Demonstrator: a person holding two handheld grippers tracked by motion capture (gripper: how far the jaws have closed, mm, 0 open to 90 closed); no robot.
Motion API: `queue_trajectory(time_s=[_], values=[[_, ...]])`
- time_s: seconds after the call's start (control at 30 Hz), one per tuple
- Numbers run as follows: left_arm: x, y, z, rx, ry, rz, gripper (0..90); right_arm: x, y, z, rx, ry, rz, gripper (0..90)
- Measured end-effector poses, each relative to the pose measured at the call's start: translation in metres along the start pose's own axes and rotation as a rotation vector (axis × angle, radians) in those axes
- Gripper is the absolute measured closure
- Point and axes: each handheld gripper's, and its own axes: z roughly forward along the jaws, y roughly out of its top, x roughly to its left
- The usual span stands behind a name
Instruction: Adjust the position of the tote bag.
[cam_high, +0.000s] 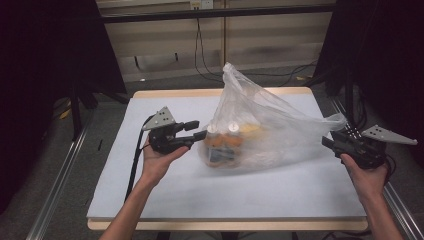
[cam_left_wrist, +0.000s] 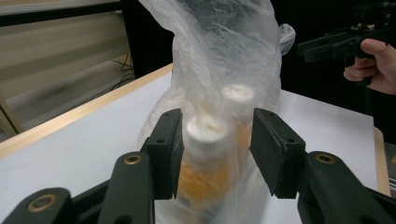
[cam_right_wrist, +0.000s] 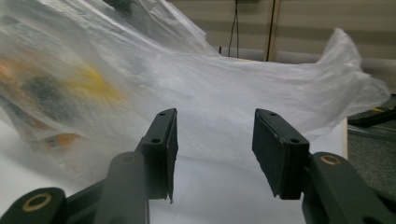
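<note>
A clear plastic bag (cam_high: 265, 125) lies on the white table (cam_high: 165, 200), its mouth pulled up and one handle (cam_high: 336, 121) stretched out to the right. Inside stand two orange bottles with white caps (cam_high: 222, 139) among other blurred yellow and dark items. My left gripper (cam_high: 198, 129) is at the bag's left side. In the left gripper view its jaws (cam_left_wrist: 215, 144) straddle the nearer bottle (cam_left_wrist: 205, 135) through the film, with a gap at the right pad (cam_left_wrist: 268, 149). My right gripper (cam_high: 328, 143) is open just below the stretched handle, with nothing between its jaws (cam_right_wrist: 215, 144).
The table has a wooden rim (cam_high: 175, 93). Dark stands and curtains flank it on both sides, metal rails (cam_high: 60, 180) run along the floor, and cables hang on the back wall. Bare tabletop lies in front of the bag.
</note>
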Motion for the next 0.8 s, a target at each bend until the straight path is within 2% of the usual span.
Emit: queue_trajectory(time_s=[0.23, 0.33, 0.37, 0.57, 0.6, 0.7, 0.73, 0.77, 0.8], values=[[0.009, 0.017, 0.017, -0.012, -0.011, -0.008, 51.8, -0.019, -0.002, 0.005, 0.048, -0.062, 0.021, 46.5], [0.009, 0.023, 0.025, -0.001, -0.010, -0.012, 48.6, -0.028, -0.004, 0.007, 0.066, -0.081, 0.027, 42.0], [0.009, 0.027, 0.032, 0.014, -0.019, 0.004, 46.2, -0.032, -0.004, 0.010, 0.080, -0.103, 0.015, 39.2], [0.012, 0.037, 0.047, 0.034, -0.012, 0.008, 40.2, -0.035, 0.004, 0.018, 0.067, -0.079, 0.006, 38.8], [0.013, 0.038, 0.050, 0.039, -0.001, 0.009, 38.9, -0.035, 0.007, 0.019, 0.062, -0.071, 0.007, 39.2], [0.017, 0.043, 0.058, 0.046, -0.006, -0.007, 34.7, -0.032, 0.013, 0.024, 0.054, -0.042, -0.012, 48.6], [0.018, 0.044, 0.060, 0.045, -0.007, -0.005, 33.5, -0.029, 0.015, 0.026, 0.055, -0.039, -0.022, 53.4], [0.019, 0.047, 0.065, 0.056, -0.005, -0.001, 33.4, -0.024, 0.016, 0.029, 0.042, -0.014, -0.028, 63.4], [0.020, 0.048, 0.067, 0.056, -0.003, -0.006, 33.5, -0.023, 0.017, 0.030, 0.042, -0.013, -0.029, 65.9]])
